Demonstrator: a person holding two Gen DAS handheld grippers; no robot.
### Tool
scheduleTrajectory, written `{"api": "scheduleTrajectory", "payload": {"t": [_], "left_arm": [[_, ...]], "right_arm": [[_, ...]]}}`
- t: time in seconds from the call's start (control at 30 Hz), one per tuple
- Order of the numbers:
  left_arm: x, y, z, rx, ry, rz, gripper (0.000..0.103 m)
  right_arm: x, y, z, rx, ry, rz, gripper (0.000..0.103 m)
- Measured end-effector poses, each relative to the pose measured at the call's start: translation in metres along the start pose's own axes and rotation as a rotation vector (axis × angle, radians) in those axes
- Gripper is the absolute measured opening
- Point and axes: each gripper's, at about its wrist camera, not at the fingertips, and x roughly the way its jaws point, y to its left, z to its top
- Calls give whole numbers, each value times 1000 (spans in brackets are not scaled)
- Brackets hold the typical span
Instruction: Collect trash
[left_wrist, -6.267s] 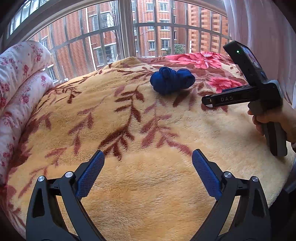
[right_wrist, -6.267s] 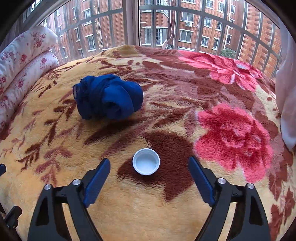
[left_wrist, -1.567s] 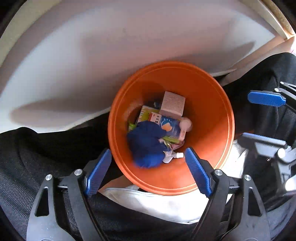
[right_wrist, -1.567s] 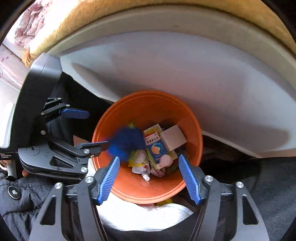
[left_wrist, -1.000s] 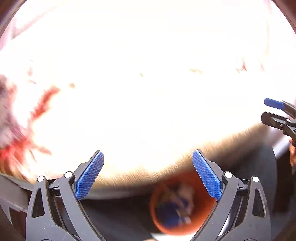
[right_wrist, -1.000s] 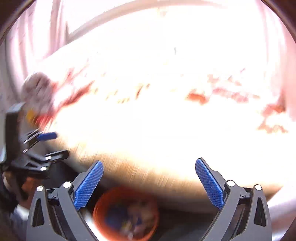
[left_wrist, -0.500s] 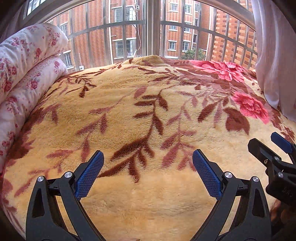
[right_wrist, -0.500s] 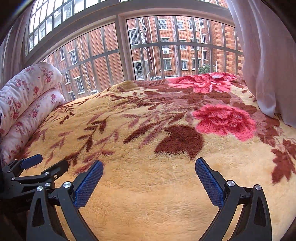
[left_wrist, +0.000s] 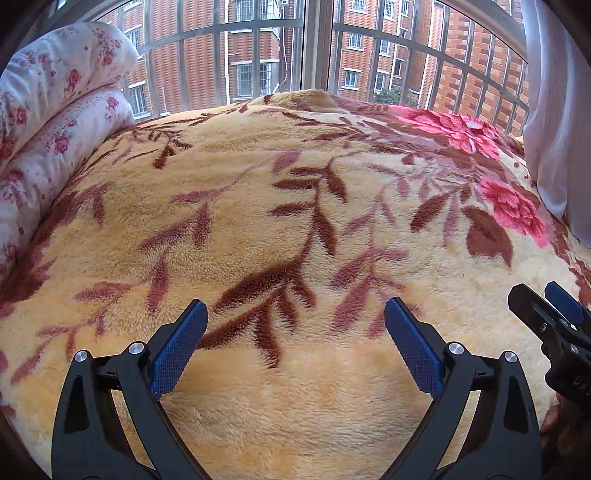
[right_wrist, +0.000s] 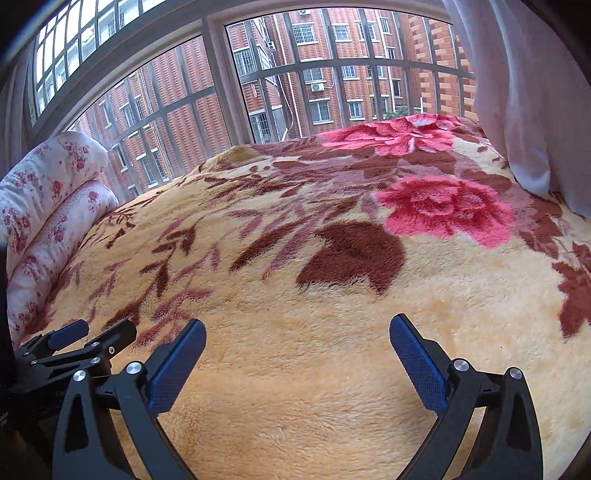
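My left gripper (left_wrist: 295, 314) is open over the near part of a yellow fleece blanket (left_wrist: 258, 206) with brown leaves and pink flowers; nothing sits between its blue pads. My right gripper (right_wrist: 297, 332) is open too, with bare blanket (right_wrist: 332, 314) between its fingers. Each gripper shows in the other's view: the right gripper (left_wrist: 546, 302) at the right edge, the left gripper (right_wrist: 92, 336) at the lower left. No trash item and no bin is in either view.
Rolled white floral bedding (left_wrist: 48, 122) lies along the blanket's left side. A barred window (right_wrist: 295, 81) with brick buildings outside stands behind the bed. A pale curtain (right_wrist: 524, 92) hangs at the right. A hand (left_wrist: 557, 428) holds the right gripper.
Both grippers were over an orange bin where the blue bundle dropped in, then swung up to face the bed. Since half a second ago the views have barely shifted.
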Motion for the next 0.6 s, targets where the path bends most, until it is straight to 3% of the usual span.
{"api": "scheduleTrajectory", "payload": {"t": [0.6], "left_arm": [[1, -2, -2, 8, 0, 11, 94]], "right_arm": [[1, 0, -1, -2, 5, -19, 98]]}}
